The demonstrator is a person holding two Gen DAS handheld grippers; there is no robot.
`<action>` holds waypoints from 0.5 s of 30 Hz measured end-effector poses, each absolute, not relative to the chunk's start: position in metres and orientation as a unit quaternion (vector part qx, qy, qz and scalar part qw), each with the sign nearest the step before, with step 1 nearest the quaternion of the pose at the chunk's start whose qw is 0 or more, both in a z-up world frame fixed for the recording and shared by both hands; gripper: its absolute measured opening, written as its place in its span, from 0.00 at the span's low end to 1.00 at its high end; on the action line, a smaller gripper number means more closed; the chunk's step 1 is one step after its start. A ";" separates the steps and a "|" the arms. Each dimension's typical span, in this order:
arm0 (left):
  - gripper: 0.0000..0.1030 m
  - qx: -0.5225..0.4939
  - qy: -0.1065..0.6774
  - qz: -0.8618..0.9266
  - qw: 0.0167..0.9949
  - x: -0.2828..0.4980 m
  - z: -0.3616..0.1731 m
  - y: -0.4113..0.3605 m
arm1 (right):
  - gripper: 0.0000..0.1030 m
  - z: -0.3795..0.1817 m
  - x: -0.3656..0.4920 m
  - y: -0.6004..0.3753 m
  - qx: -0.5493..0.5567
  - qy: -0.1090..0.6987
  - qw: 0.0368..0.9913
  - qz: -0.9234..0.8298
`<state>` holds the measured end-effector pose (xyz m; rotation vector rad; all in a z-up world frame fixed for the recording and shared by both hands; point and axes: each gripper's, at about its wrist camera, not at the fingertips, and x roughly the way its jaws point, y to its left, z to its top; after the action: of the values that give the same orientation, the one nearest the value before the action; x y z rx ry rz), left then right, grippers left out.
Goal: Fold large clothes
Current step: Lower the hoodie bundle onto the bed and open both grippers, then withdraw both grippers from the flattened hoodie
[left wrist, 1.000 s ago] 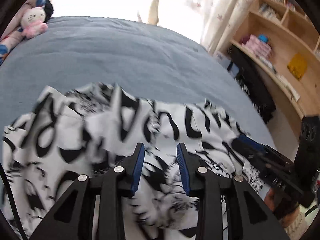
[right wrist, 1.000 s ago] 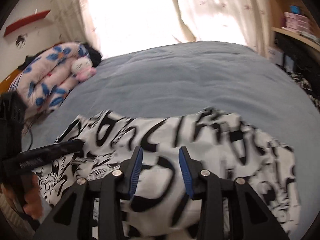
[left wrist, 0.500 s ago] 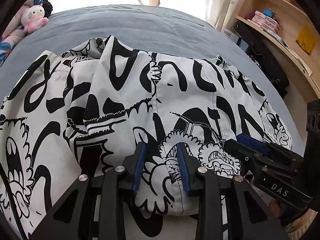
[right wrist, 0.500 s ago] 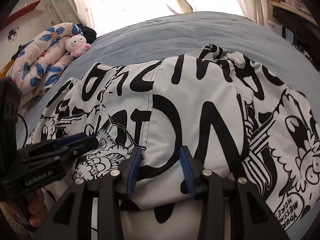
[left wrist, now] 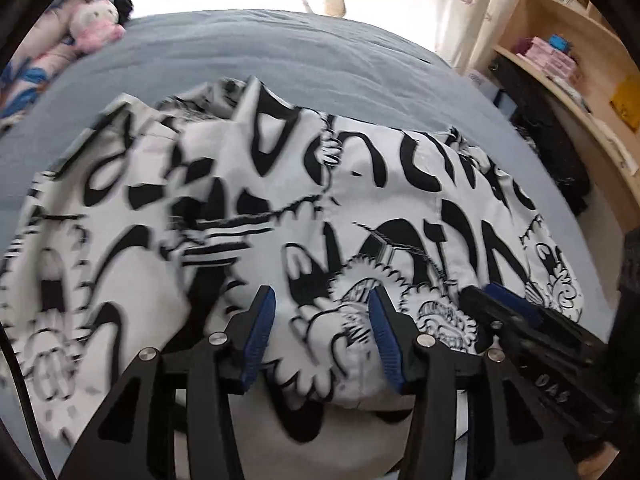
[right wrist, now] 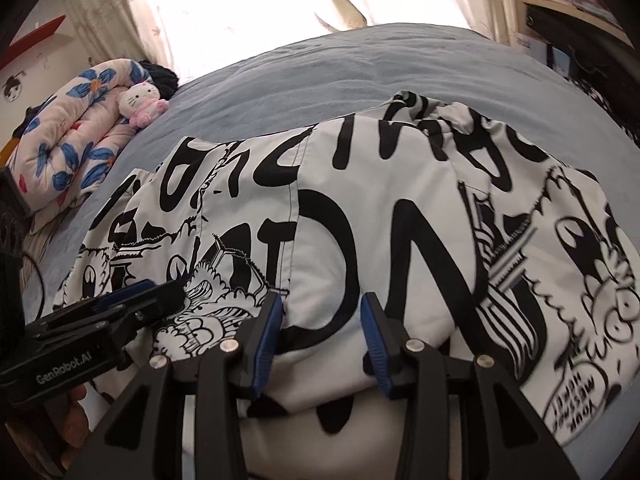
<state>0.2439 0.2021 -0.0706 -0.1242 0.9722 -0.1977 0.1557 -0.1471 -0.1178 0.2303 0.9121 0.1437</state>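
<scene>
1. Lying across a blue bed (left wrist: pixel 280 48), long axis left to right: printed garment (left wrist: pixel 360 200).
2. Hovering wide open, gripping nothing, left gripper (left wrist: pixel 322 334) over the near hem.
3. Standing alongside, likewise parted and empty: right gripper (right wrist: pixel 322 336).

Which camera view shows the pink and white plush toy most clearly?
The right wrist view. There the plush toy is sharp, leaning against the flowered quilt at the edge of the blue bed. In the left wrist view the toy sits at the upper left corner, blurred and distorted.
</scene>
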 end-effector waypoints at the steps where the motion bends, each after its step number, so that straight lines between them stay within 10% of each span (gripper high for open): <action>1: 0.46 -0.056 0.463 -0.090 0.880 0.239 -0.065 0.204 | 0.40 -0.113 0.152 -0.149 0.122 0.443 0.885 0.070; 15: 0.53 -0.068 0.388 -0.059 0.917 0.120 0.052 0.242 | 0.46 0.013 0.033 -0.139 0.075 0.350 0.930 0.078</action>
<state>0.1204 0.2423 0.0519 -0.1388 0.7976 -0.1221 0.0325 -0.1392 0.0133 0.1530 0.7177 0.1593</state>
